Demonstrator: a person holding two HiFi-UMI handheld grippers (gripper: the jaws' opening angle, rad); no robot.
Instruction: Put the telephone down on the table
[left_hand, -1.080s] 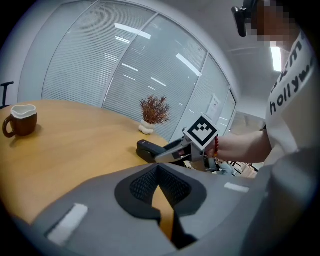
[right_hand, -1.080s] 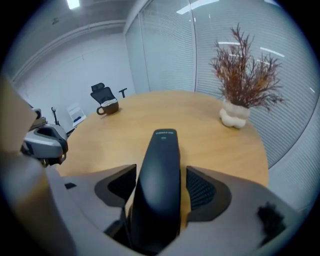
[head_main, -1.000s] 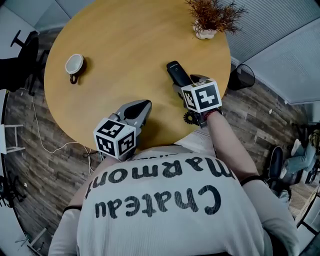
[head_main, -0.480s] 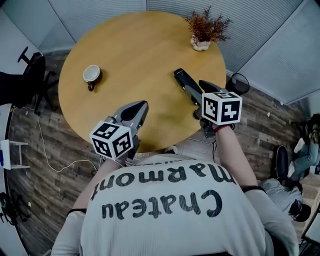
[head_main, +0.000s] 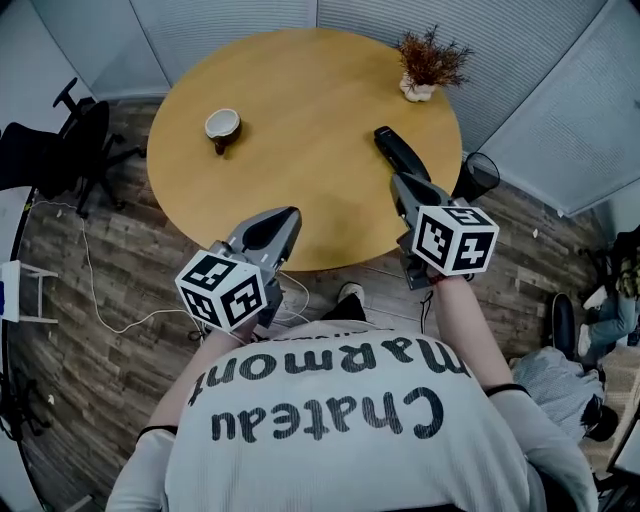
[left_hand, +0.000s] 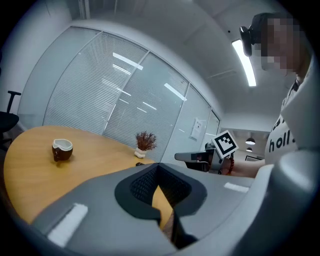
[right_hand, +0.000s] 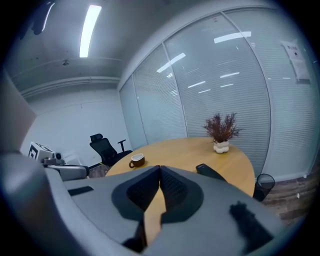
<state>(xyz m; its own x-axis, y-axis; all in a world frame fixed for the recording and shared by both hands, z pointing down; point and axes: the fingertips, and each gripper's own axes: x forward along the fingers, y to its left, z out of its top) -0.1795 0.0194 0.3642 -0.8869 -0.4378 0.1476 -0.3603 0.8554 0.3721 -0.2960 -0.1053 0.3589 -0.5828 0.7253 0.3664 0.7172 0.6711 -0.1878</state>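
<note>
Blinds and grey glass walls close off the room, and the round wooden desk (head_main: 300, 90) takes up the middle of it; a cup (head_main: 222, 125) sits toward its far left edge and a small potted plant (head_main: 428, 68) at its far right edge. Between the plant and me, near the desk's right edge, the telephone (head_main: 400, 152) lies flat on the wood; nothing holds it. My right gripper (head_main: 403, 184) hangs above that same edge, just on my side of the telephone's near end; its jaws have just been closing and meet pad to pad, clenched on nothing. In the right gripper view the telephone shows beyond the jaws and off to their right, plainly apart from them. My left gripper (head_main: 288, 214) hovers at the desk's near edge, its jaws likewise pressed together and empty, well apart from the telephone.

Any coming move turns on this: the telephone's long axis runs slantwise from the near right edge toward the desk's middle, almost in line with the way my right gripper points; so it lies straight ahead of and below that gripper, and the right hand is by far the nearer. To my eye the telephone is down and the task looks finished; should it need shifting, I judge the right gripper would have to open first, then drop forward along that axis.
</note>
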